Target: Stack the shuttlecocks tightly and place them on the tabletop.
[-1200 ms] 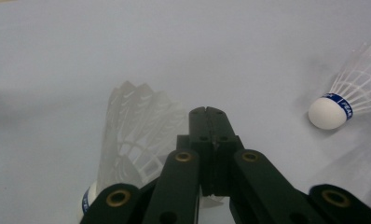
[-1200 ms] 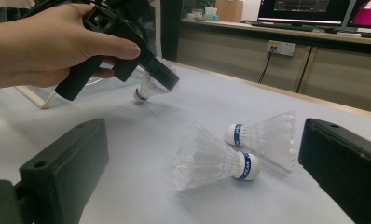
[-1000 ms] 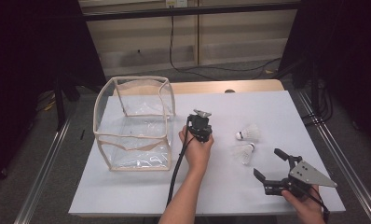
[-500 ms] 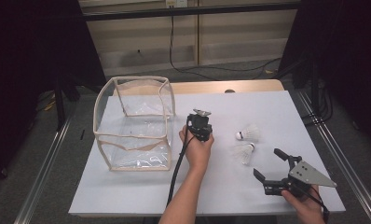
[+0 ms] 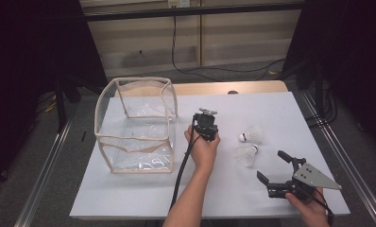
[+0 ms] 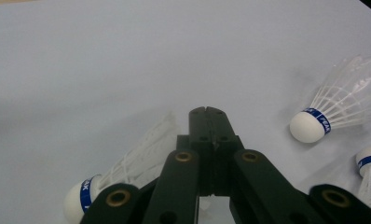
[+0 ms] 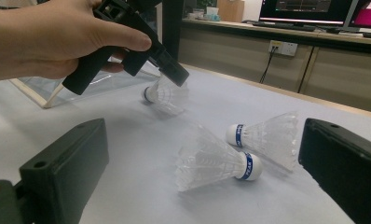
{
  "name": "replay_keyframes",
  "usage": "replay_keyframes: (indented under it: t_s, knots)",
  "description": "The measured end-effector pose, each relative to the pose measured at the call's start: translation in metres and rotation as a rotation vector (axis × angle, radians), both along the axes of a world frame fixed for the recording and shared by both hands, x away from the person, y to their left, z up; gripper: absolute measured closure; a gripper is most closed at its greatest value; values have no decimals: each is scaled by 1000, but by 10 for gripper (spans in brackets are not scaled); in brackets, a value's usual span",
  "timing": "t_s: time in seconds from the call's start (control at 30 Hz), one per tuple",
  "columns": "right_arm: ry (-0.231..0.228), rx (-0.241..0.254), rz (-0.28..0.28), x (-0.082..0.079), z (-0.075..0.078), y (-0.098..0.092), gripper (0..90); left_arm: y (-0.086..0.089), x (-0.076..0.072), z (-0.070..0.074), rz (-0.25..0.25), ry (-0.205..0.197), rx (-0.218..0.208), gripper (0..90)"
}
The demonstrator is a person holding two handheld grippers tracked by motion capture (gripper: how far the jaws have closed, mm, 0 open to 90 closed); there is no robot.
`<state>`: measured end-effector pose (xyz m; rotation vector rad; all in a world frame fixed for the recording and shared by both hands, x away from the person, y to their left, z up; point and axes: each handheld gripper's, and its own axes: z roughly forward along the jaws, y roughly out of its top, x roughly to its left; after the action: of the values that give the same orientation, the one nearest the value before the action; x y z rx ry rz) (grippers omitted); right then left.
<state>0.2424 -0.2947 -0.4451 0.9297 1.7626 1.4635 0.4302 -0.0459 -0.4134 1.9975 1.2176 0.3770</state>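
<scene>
Three white shuttlecocks with blue-banded corks lie on the white table (image 5: 271,106). Two of them sit right of centre, one (image 5: 252,135) behind the other (image 5: 247,155). My left gripper (image 5: 206,124) is held in a hand at the table's middle, its jaws shut tight together (image 6: 207,114). Its tip touches the feather rim of the third shuttlecock (image 6: 123,175). Whether a feather is pinched I cannot tell. My right gripper (image 5: 270,164) rests open at the front right, jaws spread wide. It faces the two loose shuttlecocks (image 7: 211,161) (image 7: 267,135) from a short way off.
A clear plastic box (image 5: 132,138) with beige edging stands open-topped on the left half of the table. The left gripper's black cable (image 5: 179,175) trails toward the front edge. Metal rails run along both table sides.
</scene>
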Motion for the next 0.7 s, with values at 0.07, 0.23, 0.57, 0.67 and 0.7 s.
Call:
replay_keyframes:
  t_s: [0.07, 0.23, 0.57, 0.67, 0.7]
  knots:
    - [2, 0, 0, 0, 0, 0, 11, 0, 0, 0, 0, 0, -4, 900]
    - [2, -1, 1, 0, 0, -1, 11, 0, -1, 1, -2, 1, -6, 900]
    - [1, 0, 2, 0, 0, 0, 11, 1, -1, 2, -5, 0, -16, 900]
    - [0, 0, 2, 0, 0, 0, 11, 3, -1, 3, -13, 4, -14, 900]
    - [0, 0, 3, 0, 0, 0, 11, 3, -1, 3, -14, 5, -16, 900]
